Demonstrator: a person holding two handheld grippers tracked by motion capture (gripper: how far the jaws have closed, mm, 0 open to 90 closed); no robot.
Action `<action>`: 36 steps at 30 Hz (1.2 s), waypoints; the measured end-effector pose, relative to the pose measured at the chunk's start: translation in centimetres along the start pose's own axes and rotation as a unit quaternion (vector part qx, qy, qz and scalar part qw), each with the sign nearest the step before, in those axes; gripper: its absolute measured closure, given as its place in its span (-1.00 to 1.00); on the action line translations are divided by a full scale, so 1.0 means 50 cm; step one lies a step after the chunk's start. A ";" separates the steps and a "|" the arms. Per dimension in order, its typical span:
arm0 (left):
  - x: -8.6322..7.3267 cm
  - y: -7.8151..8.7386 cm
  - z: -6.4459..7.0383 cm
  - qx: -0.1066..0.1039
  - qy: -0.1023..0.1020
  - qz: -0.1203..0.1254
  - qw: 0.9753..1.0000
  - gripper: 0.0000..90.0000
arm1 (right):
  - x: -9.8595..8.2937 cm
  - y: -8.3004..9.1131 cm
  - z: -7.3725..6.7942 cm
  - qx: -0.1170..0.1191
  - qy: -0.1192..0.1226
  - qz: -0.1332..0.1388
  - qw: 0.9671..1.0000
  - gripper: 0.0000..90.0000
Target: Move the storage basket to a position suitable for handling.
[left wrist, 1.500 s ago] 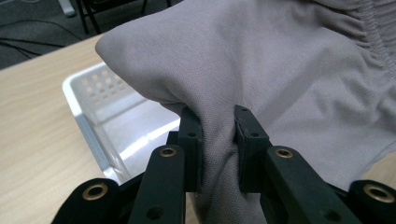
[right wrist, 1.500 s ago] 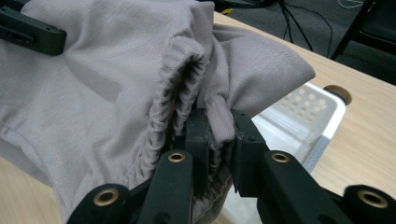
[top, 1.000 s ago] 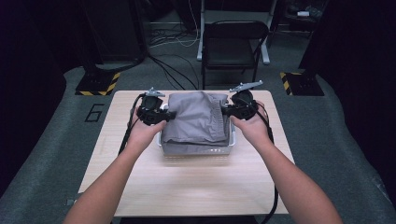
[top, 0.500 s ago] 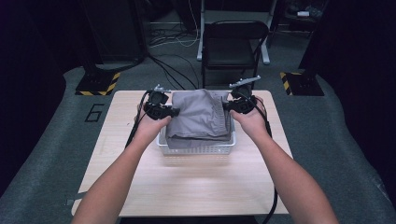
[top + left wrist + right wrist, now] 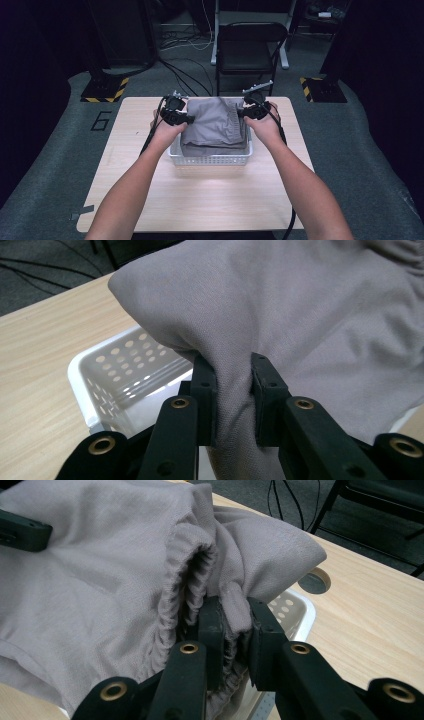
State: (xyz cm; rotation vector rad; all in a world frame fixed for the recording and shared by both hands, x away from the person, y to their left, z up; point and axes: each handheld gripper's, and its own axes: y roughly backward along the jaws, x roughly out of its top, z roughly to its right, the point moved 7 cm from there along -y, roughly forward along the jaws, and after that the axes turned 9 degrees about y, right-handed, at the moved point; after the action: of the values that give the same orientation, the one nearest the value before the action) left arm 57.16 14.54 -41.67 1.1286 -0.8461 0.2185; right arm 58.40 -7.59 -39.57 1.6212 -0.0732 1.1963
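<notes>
both grippers, left gripper [image 5: 186,118] and right gripper [image 5: 242,112], have fingers clamped on the folded grey garment [image 5: 215,127], held partly over the white basket [image 5: 210,160] mid-desk [image 5: 150,200]. lowering and release remain, judging by this.

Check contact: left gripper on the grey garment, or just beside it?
Touching. The left gripper view shows the left gripper with both jaws closed on a pinched fold of the grey garment, above the white basket.

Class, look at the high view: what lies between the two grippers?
The folded grey garment spans the gap between the left gripper and the right gripper, each pinching one edge of it over the white perforated basket.
</notes>
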 end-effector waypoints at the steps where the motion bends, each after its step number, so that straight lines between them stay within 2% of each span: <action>1: 0.000 -0.003 -0.002 0.001 0.002 0.001 1.000 0.68 | -0.001 -0.002 0.001 0.001 0.001 -0.004 1.000 0.75; 7: -0.001 -0.011 -0.013 -0.002 0.015 0.006 1.000 0.68 | 0.002 -0.013 0.002 -0.001 0.000 -0.002 1.000 0.75; 12: 0.001 -0.009 -0.017 -0.001 0.017 0.010 1.000 0.68 | 0.003 -0.015 0.000 -0.002 -0.007 -0.002 1.000 0.75; 14: 0.001 -0.008 -0.019 0.001 0.015 0.007 1.000 0.68 | 0.003 -0.017 0.001 0.000 0.000 -0.004 1.000 0.75; 21: -0.002 -0.010 -0.024 0.002 0.018 0.004 1.000 0.68 | 0.001 -0.023 0.000 0.004 -0.002 -0.011 1.000 0.75; 25: -0.002 -0.015 -0.026 0.009 0.022 0.006 1.000 0.68 | 0.001 -0.031 -0.002 0.002 -0.012 -0.018 1.000 0.75; 26: -0.003 -0.016 -0.028 0.011 0.023 0.005 1.000 0.68 | -0.001 -0.032 -0.002 0.005 -0.007 -0.025 1.000 0.75; 31: -0.005 -0.026 -0.033 0.019 0.031 0.002 0.999 0.68 | -0.001 -0.045 -0.004 0.017 -0.016 -0.056 0.998 0.75; 32: -0.006 -0.027 -0.034 0.020 0.028 -0.003 0.999 0.68 | 0.000 -0.046 -0.003 0.015 -0.010 -0.062 0.998 0.75; 33: -0.006 -0.030 -0.034 0.022 0.031 -0.001 0.999 0.68 | 0.002 -0.049 -0.005 0.014 -0.019 -0.067 0.997 0.75; 36: -0.007 -0.034 -0.036 0.022 0.029 -0.005 0.999 0.68 | 0.001 -0.056 -0.004 0.012 -0.016 -0.085 0.996 0.75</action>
State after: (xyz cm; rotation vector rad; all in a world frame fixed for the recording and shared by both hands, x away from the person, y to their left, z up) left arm 58.71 15.41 -43.41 1.1624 -0.7875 0.2611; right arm 59.90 -6.19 -41.48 1.6335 0.0577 1.0452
